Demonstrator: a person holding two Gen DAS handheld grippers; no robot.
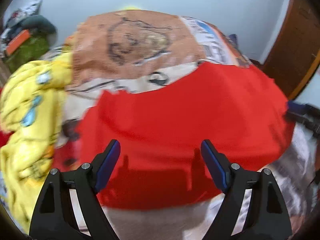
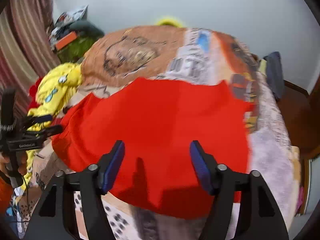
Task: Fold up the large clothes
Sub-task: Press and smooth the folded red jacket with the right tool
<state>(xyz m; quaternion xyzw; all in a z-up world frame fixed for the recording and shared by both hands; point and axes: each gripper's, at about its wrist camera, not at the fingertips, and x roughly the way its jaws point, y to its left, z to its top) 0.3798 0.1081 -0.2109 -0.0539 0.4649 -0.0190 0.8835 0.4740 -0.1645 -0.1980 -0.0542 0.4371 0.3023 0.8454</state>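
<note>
A large red garment (image 1: 180,124) lies spread flat on a bed with a printed cover (image 1: 130,46). It also shows in the right wrist view (image 2: 160,124). My left gripper (image 1: 160,146) is open and empty, hovering over the garment's near edge. My right gripper (image 2: 157,147) is open and empty, above the garment's near part. The left gripper (image 2: 50,125) shows at the left edge of the right wrist view, by the garment's left side. Both views are blurred.
A crumpled yellow printed garment (image 1: 30,120) lies left of the red one, also in the right wrist view (image 2: 56,88). A pile of clutter with an orange box (image 2: 66,39) sits at the far left. A dark cloth (image 2: 275,74) hangs at the right by brown wooden furniture (image 1: 296,46).
</note>
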